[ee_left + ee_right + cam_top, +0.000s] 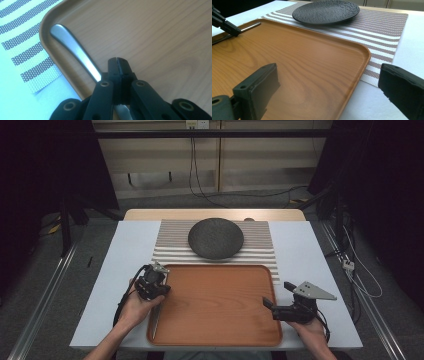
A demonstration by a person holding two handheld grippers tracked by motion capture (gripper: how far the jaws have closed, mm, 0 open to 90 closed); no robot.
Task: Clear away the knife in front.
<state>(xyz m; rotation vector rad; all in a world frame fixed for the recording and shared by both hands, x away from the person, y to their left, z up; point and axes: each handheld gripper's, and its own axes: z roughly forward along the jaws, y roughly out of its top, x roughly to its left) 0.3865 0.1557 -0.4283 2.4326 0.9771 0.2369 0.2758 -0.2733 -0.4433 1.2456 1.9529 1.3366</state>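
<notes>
A metal utensil (75, 51) lies along the left edge of the wooden tray (220, 305), its rounded handle end near the tray's far left corner. The left tongs (117, 61) are pressed together above it; whether they pinch it, I cannot tell. The right tongs (278, 293) are spread wide at the tray's right rim. Beyond, a dark plate (216, 238) sits on a striped mat (260, 242) on the white table (125, 245).
</notes>
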